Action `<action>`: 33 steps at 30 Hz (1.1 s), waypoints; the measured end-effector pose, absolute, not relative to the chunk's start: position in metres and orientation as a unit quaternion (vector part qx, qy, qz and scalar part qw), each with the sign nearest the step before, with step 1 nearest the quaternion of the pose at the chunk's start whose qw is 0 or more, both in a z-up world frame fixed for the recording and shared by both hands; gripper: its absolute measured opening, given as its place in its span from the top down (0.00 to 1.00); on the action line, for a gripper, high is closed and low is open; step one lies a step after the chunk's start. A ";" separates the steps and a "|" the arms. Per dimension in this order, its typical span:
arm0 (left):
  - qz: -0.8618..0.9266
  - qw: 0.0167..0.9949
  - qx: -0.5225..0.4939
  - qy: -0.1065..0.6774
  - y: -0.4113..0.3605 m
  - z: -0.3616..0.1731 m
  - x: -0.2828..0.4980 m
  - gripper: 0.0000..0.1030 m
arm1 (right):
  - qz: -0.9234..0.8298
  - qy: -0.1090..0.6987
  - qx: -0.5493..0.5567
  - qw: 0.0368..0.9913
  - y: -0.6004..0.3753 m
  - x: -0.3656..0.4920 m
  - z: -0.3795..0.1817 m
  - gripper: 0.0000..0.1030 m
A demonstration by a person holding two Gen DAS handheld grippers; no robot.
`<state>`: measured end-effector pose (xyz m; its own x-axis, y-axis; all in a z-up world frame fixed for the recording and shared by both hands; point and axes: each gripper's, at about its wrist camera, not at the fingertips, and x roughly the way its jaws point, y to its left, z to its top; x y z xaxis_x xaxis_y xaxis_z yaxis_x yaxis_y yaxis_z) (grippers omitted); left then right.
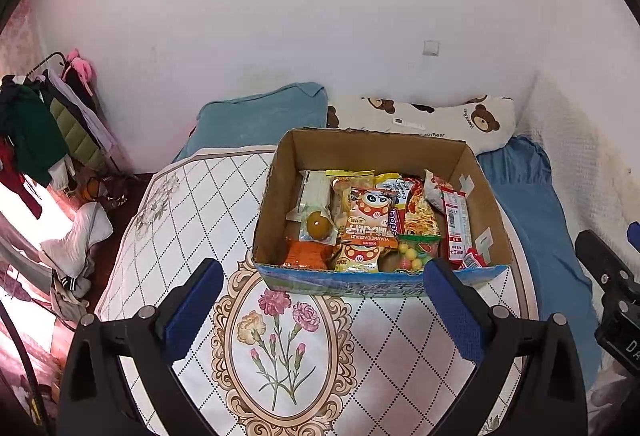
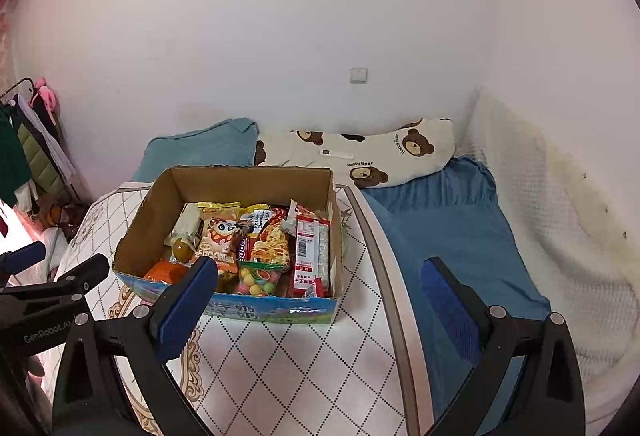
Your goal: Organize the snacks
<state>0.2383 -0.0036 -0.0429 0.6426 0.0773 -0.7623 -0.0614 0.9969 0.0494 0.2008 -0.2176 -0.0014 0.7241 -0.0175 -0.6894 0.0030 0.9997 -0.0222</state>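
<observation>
Your left gripper (image 1: 323,306) hangs released, its two blue-padded fingers spread wide and holding nothing, above the flower medallion printed on the white diamond-patterned table cover (image 1: 192,204). Your right gripper (image 2: 320,306) is likewise released and bare; its left pad sits in front of the box's near left corner in its own view, its right pad over the blue bedsheet (image 2: 448,228) beyond the table edge.

Just ahead of both grippers stands the open brown cardboard box with a blue printed front panel (image 1: 380,148), resting on the table cover towards its far right part. The box is upright, mouth up, with its long axis running left to right across your view.

Inside, the snacks lie loosely packed and overlapping:
- orange-and-cream packet with a cartoon face (image 1: 370,220), centre, long axis front to back, print upside down from your side.
- clear packet holding a brown egg-shaped item (image 1: 318,224), to its left.
- orange packet (image 1: 306,254) at the near left corner.
- clear bag of pastel round candies (image 1: 416,252), near wall, right of centre.
- red-and-white long wrapper with a barcode (image 1: 456,224), right side, long axis front to back, tilted against the others.
- red noodle-print packet (image 1: 418,212) between the cartoon packet and the red wrapper.

Behind the box lie a teal pillow (image 1: 260,116) and a cream bear-print pillow (image 1: 440,116), against the white wall.
</observation>
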 end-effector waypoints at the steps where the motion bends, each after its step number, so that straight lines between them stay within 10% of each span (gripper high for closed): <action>1: 0.038 0.907 0.012 0.420 -0.004 -0.042 0.238 0.01 | -0.005 0.371 -0.010 0.928 -0.217 0.202 -0.002 0.00; 33: 0.029 0.910 0.025 0.412 -0.005 -0.038 0.239 0.00 | -0.001 0.383 0.005 0.924 -0.219 0.204 -0.010 0.00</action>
